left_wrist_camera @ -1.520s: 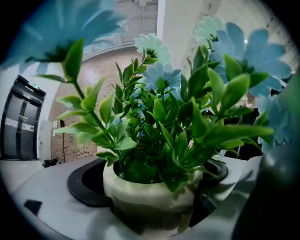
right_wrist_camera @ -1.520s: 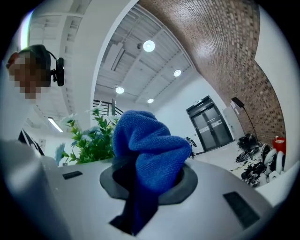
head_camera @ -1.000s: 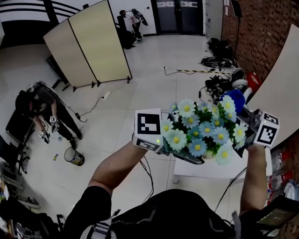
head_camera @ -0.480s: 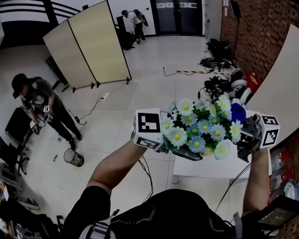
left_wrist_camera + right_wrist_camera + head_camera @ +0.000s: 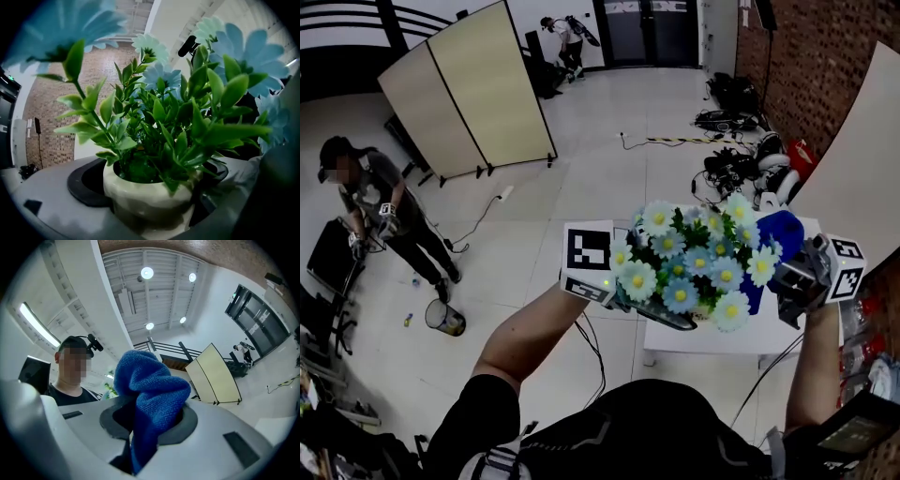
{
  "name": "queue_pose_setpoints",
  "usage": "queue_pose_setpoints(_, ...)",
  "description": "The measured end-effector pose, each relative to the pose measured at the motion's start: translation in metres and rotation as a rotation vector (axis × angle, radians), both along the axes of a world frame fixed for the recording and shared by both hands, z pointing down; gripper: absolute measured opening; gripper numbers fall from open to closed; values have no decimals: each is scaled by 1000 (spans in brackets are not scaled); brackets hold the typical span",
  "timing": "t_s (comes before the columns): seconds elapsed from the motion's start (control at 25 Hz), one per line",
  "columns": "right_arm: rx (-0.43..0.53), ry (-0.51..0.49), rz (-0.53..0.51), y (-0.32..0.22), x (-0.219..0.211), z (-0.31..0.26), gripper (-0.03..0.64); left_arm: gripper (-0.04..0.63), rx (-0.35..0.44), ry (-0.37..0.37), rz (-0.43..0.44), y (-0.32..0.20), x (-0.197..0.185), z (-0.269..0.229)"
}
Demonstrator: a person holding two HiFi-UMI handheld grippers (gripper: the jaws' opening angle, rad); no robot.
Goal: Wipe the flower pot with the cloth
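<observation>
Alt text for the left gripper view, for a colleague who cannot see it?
The left gripper grips a small cream flower pot between its grey jaws. Green leafy stems and pale blue daisy-like flowers rise from it and fill the frame, with a brick wall behind.

The flower pot (image 5: 150, 197) sits between the jaws of the left gripper (image 5: 661, 317), held above the desk (image 5: 712, 339). To its right, the cloth (image 5: 780, 232) sits between the jaws of the right gripper (image 5: 789, 281), just beside the flowers (image 5: 684, 267). They may hide a contact with the pot. Far left on the floor (image 5: 581, 187) stands a person (image 5: 380, 211), a bin (image 5: 448, 317) near, a folding screen (image 5: 469, 89) behind.
</observation>
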State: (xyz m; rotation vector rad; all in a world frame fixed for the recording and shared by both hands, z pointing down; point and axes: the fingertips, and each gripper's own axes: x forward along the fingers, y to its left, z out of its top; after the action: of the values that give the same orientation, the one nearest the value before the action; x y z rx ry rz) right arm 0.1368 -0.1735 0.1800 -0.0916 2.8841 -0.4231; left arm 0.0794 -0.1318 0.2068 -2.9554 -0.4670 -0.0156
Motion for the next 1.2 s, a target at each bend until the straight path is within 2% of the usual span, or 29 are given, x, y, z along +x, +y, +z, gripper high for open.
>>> queue_pose_setpoints(0.28, -38, 41, -74, -40, -31, 6, 89, 549, 7, -15, 49, 8, 3, -2)
queue_pose_setpoints(0.48, -32, 62, -151, -29, -36, 10, 89, 549, -12, -14, 30, 5, 4, 2)
queue_pose_setpoints(0.6, -30, 65, -156, -23, -31, 8, 89, 549, -18, -22, 11, 0, 5, 4)
queue_pose_setpoints(0.76, -17, 48, -111, -5, -21, 13, 89, 549, -17, -43, -20, -3, 6, 12)
queue_pose_setpoints(0.92, 17, 23, -22, 15, -17, 29, 89, 549, -73, -36, -113, -24, 5, 27)
queue_pose_setpoints(1.04, 25, -9, 54, 12, -27, 13, 89, 549, -116, -12, -166, -47, -2, 10)
queue_pose_setpoints(1.2, 58, -20, 106, 24, -35, 3, 89, 549, -122, 15, -209, -57, -1, -2)
